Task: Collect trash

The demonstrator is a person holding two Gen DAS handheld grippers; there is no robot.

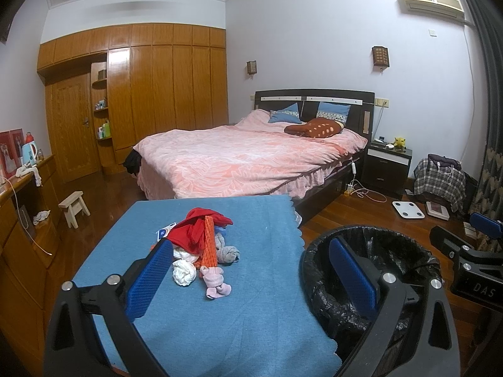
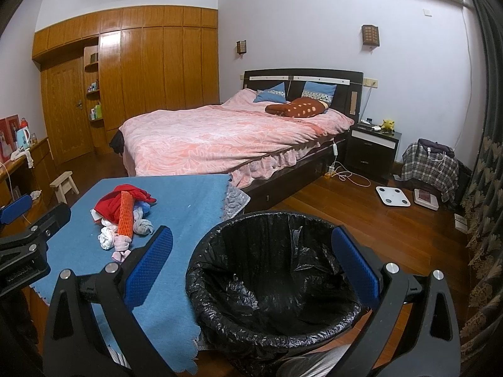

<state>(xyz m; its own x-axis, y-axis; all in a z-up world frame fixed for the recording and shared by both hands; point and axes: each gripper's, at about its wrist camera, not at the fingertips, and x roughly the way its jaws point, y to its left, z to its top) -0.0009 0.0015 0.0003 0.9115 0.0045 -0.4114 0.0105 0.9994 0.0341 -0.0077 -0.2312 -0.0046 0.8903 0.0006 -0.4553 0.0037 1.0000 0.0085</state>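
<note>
trash pile [image 1: 204, 245]: small heap on the blue cloth [image 1: 251, 314] over the table, w/ a red garment [image 1: 201, 223], orange mesh tube [image 1: 210, 245] on top, white wad [image 1: 184, 272], pink bits [image 1: 215, 282], grey sock [image 1: 228, 251].
bin [image 2: 270, 276]: black-lined, on the floor just beside the table's right edge.
your left gripper [image 1: 251, 276]: jaws wide apart, nothing between them, near the pile but not touching.
your right gripper [image 2: 251, 267]: also spread wide, holding nothing, above the bin.
bg: bed [image 1: 245, 157], wardrobe [image 1: 157, 78].
</note>
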